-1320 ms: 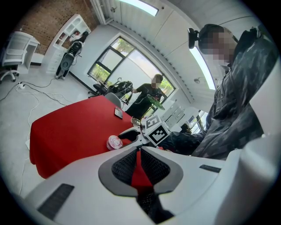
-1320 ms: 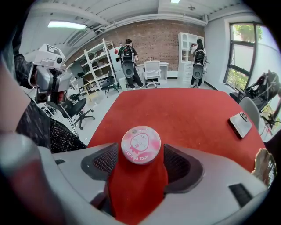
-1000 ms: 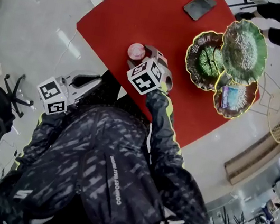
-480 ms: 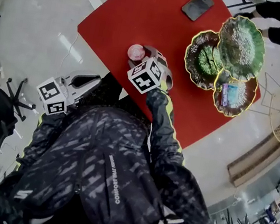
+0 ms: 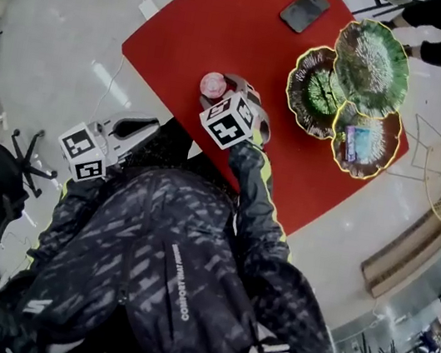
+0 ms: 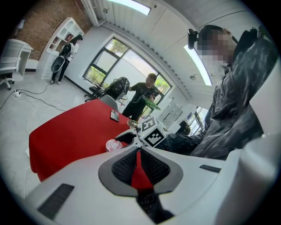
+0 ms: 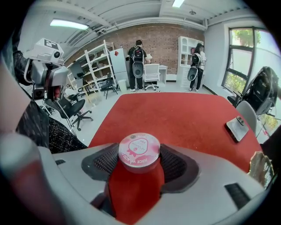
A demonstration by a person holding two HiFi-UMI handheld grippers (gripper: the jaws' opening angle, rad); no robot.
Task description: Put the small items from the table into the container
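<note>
The right gripper [image 7: 139,163] has its two fingers clasped on a small round cup with a pink printed lid [image 7: 139,150]. The cup sits between the pads, at the near part of the red table [image 7: 175,114]. Well apart from these fingers, ahead and to their right, lies the green leaf-shaped dish with a gold rim [image 5: 349,93]. The left gripper [image 6: 138,154] is beside the table, and its fingers are pressed together on nothing.
</note>
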